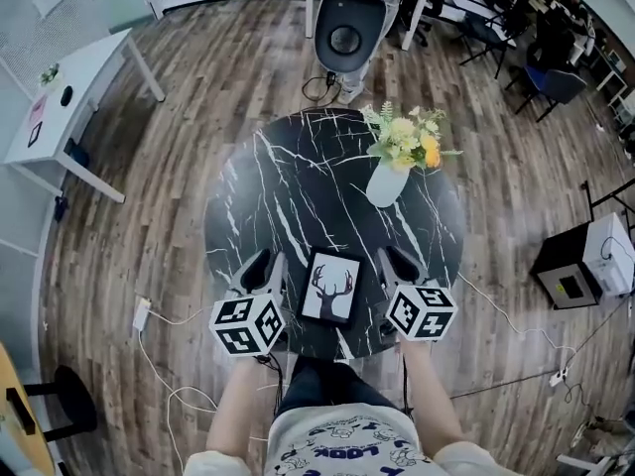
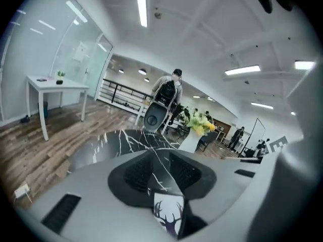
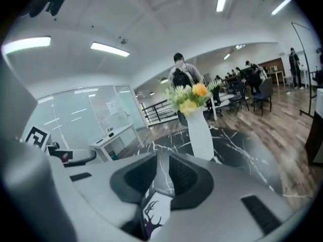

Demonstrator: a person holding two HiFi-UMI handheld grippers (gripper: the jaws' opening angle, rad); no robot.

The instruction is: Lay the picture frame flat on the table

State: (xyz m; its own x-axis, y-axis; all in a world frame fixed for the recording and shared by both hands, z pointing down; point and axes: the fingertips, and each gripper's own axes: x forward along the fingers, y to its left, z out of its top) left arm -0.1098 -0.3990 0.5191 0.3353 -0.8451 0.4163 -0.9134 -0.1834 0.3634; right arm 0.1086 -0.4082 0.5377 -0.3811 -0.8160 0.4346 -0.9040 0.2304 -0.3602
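Observation:
The picture frame (image 1: 330, 287), black-edged with a deer silhouette on white, sits near the front edge of the round black marble table (image 1: 298, 167), its face turned up toward the head camera. My left gripper (image 1: 264, 264) rests just left of the frame and my right gripper (image 1: 402, 263) just right of it; neither touches it. In the left gripper view the jaws (image 2: 156, 158) stand a narrow gap apart, with only table between them and the frame (image 2: 169, 217) showing low in the gap. In the right gripper view the gripper (image 3: 162, 160) looks the same, the frame (image 3: 150, 217) below.
A white vase of yellow flowers (image 1: 389, 179) stands at the table's back right, beyond the right gripper. A round-backed chair (image 1: 344, 30) is behind the table. A white desk (image 1: 69, 97) stands at far left, boxes (image 1: 585, 266) at right, and cables (image 1: 169, 365) lie on the wooden floor.

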